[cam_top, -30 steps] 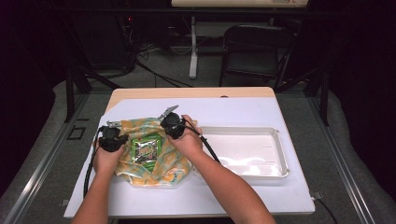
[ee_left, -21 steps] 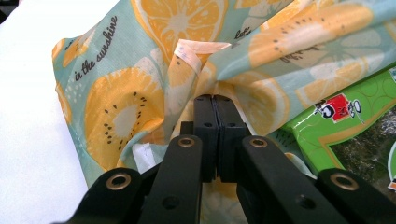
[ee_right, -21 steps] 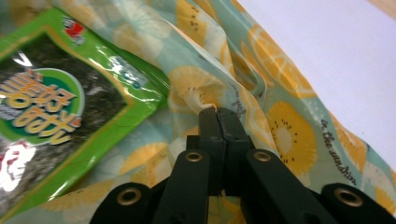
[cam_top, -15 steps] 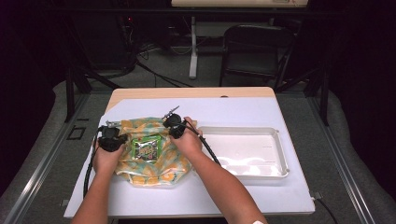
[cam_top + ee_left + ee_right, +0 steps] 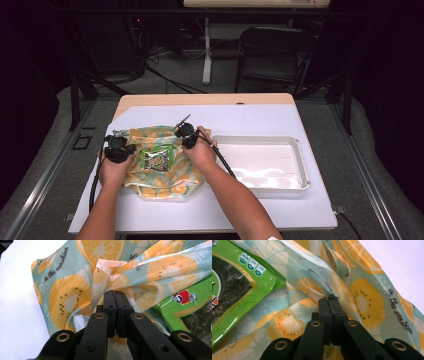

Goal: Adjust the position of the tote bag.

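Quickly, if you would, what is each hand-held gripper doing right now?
Left hand-held gripper: closed on the fruit-print bag.
Right hand-held gripper: closed on the same bag.

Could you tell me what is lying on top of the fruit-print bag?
A green snack packet lies on the fruit-print bag, between the left gripper and right gripper, both pinching the bag's film. Whatever is inside the bag is hidden.

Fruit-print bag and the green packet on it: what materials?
Fruit-print bag: probably thin coated plastic or laminated fabric; it creases softly, with a faint sheen. Green packet: glossy plastic film, judging by bright glare and crinkles.
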Available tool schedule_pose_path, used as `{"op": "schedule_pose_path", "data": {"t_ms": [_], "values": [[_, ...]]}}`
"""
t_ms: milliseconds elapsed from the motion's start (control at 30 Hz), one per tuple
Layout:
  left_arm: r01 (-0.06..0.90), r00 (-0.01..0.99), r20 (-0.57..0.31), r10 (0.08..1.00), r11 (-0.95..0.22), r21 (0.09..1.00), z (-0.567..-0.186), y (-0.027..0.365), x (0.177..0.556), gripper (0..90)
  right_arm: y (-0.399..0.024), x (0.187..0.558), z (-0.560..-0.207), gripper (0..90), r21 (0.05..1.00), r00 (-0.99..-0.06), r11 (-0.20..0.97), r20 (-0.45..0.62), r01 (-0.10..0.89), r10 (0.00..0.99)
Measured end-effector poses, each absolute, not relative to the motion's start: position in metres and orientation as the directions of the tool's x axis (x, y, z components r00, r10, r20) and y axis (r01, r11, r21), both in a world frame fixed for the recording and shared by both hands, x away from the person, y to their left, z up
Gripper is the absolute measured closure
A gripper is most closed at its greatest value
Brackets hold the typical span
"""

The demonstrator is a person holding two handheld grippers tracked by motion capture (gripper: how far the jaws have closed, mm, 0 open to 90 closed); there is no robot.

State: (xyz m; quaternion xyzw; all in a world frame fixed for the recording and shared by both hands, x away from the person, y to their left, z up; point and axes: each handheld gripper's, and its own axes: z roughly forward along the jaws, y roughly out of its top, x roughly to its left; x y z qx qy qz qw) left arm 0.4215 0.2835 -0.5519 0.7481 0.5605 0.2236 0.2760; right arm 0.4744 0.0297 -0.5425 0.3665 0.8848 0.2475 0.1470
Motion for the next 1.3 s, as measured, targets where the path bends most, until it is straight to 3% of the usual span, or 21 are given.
{"op": "schedule_pose_path", "data": {"t_ms": [700,1000,1300], "values": [[0.726,0.264,0.035,0.964,-0.222,0.650,-0.553,0.283,0.421,87.8,0.028,0.476,-0.541,89.3,0.531,-0.689,0.617,-0.083,0.581,0.720],[0.720,0.269,0.021,0.963,-0.216,0.659,-0.551,0.283,0.420,86.8,0.029,0.470,-0.534,81.2,0.581,-0.687,0.582,-0.054,0.569,0.725],[0.721,0.267,0.012,0.964,-0.207,0.661,-0.552,0.283,0.420,86.6,0.026,0.448,-0.494,71.0,0.672,-0.728,0.563,-0.052,0.481,0.684]]}}
